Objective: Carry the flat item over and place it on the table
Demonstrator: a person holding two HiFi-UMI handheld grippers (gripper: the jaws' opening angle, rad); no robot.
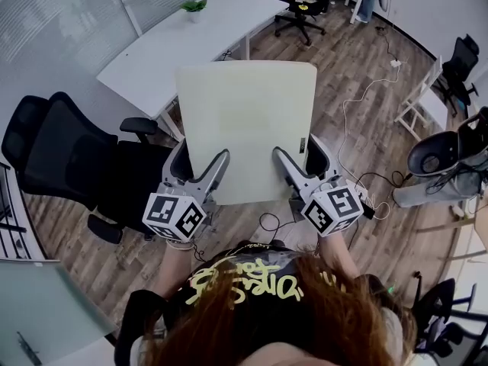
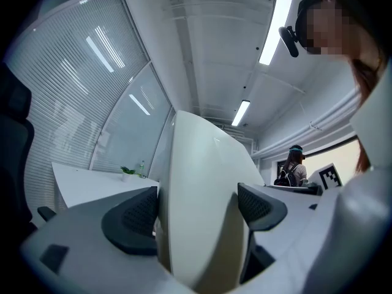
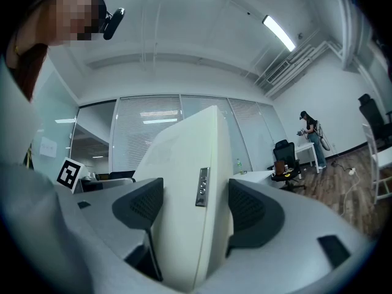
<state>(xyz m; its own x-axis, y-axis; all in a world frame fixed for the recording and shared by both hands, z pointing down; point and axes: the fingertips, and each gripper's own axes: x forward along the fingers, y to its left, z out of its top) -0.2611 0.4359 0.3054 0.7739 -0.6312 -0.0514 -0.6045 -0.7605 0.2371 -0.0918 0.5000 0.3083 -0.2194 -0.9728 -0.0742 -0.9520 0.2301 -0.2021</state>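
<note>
"On the near side of the table (image 1: 200, 40), what have you got?"

"I have the panel (image 1: 248, 132) held up in the air, broad face toward my head camera. In the head view its far left corner overlaps the table's near end. Both grippers hold the edge farthest from the table."

"Left side?"

"My left gripper (image 1: 200, 162) is clamped on that edge. In the left gripper view the panel (image 2: 202, 213) fills the gap and the pads (image 2: 138, 216) press its two faces, so the jaws are apart only by the panel's thickness. The table (image 2: 86, 185) shows beyond the panel's left face."

"And the right?"

"The same. My right gripper (image 1: 299, 157) is closed on the same edge, at the end farther from the table. In the right gripper view I see the panel (image 3: 184, 195) edge-on, with the pads (image 3: 248, 210) tight against either face. A small button strip (image 3: 201, 187) sits on the panel's thin side between them."

"Anything round the table?"

"A black chair (image 1: 65, 155) stands just beside the table's near end, and a plant (image 1: 194, 6) sits toward the far end of the table. A white cable (image 1: 354, 113) trails over the floor well apart from the table, on the panel's other side."
</note>
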